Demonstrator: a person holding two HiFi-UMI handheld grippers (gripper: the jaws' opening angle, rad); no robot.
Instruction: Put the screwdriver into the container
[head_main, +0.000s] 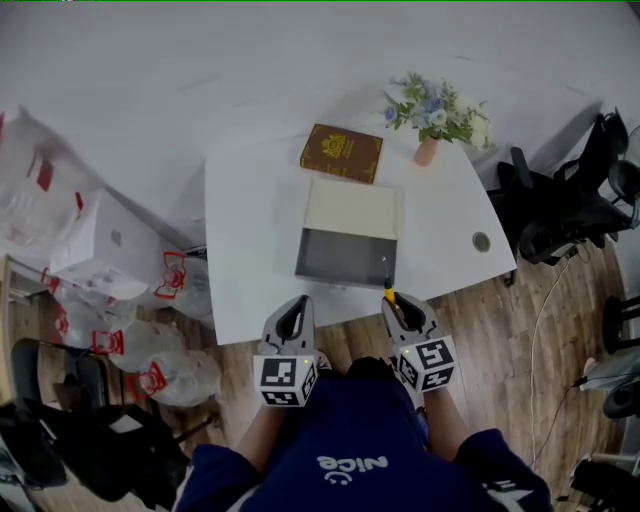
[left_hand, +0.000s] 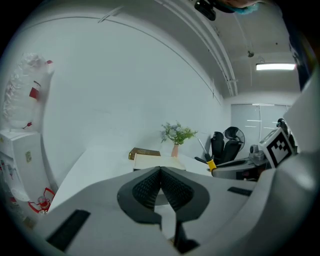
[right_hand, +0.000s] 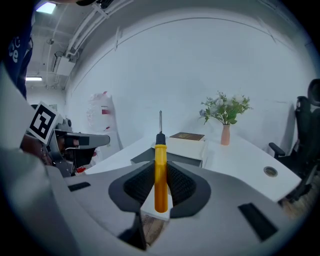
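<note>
Two grippers hover side by side at the near edge of the white rectangular table (head_main: 250, 230). The right gripper (head_main: 398, 305) has its dark ribbed pads pressed against the sides of a yellow-handled screwdriver (right_hand: 160, 172). The handle lies straight along the jaws, and the black collar and thin metal shaft stick out ahead. The left gripper (left_hand: 161, 175) has its jaws brought together at the tips, with nothing between them.

From above, the screwdriver's shaft reaches over the table edge toward the shallow open container (head_main: 345, 258), which is dark grey inside with a cream lid folded back. The tip is near the container's front right corner. I cannot tell whether it is over the rim.

Beyond the lid lies a brown hardcover book (head_main: 341, 152). Just right of the book stands a small pink vase of pale flowers (head_main: 427, 150). The tabletop left of the container is bare, and the right side has only a round cable hole (head_main: 482, 241). White plastic bags with red print (head_main: 100, 250) crowd the floor on the left. Black office chairs (head_main: 570, 205) stand close to the right end of the table.
</note>
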